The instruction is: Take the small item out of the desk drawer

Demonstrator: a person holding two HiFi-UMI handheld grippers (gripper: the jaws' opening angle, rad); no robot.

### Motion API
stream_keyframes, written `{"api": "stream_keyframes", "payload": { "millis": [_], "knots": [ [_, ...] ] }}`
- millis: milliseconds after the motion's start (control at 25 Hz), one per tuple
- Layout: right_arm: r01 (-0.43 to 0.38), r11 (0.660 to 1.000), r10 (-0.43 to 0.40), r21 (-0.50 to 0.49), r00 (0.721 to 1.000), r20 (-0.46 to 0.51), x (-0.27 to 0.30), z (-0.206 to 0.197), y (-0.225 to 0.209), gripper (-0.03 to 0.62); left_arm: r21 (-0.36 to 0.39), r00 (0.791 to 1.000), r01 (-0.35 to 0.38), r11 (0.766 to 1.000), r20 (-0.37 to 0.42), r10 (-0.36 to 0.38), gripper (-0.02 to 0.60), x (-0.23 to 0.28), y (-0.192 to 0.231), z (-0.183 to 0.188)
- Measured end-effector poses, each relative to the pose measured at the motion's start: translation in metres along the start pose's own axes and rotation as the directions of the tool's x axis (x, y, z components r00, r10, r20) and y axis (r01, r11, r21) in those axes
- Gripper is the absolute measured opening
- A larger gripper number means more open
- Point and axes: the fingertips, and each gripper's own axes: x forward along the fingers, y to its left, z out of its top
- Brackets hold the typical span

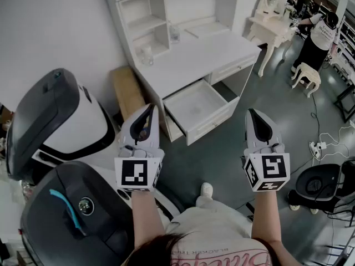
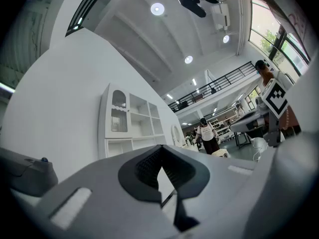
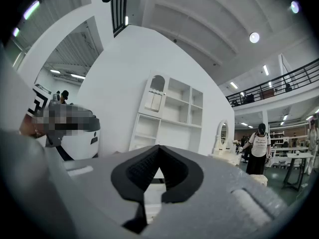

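Jaws on the left gripper [image 1: 150,110] [image 2: 160,148] and the right gripper [image 1: 252,113] [image 3: 158,147] are clenching tip to tip, with nothing discernible between them. Both are hovering apart above a grey floor [image 1: 222,154] before a white desk [image 1: 244,73]. Its drawer [image 1: 197,104] is standing pulled out beneath the surface [image 1: 205,54], its bottom showing plain white; the small item cannot be made out in any view. A shelved hutch [image 1: 150,21] is rising behind, against a white wall [image 1: 55,26]. A white-and-black machine [image 1: 61,121] is standing at left, while a dressing table [image 1: 269,26], a stool [image 1: 307,73] and a person [image 1: 321,35] are occupying the far right.
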Motion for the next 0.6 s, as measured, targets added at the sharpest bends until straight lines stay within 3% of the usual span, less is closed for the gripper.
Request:
{"api": "stream_keyframes", "payload": {
  "millis": [280,440,600],
  "knots": [
    [-0.009,1.0,0.009,0.009,1.0,-0.011,-0.002,-0.008,0.007,0.0,-0.022,1.0,0.011,1.0,-0.013,-0.011,0.018,0.002,-0.004,-0.001],
    [0.013,1.0,-0.012,0.02,0.999,-0.032,0.0,-0.016,0.002,0.0,0.003,0.999,0.025,1.0,-0.023,-0.025,0.018,0.004,-0.009,-0.008],
    [-0.004,1.0,0.004,0.023,1.0,-0.031,0.017,-0.02,-0.004,0.0,0.001,1.0,0.004,1.0,-0.024,-0.004,0.018,0.012,-0.002,-0.017]
  ]
}}
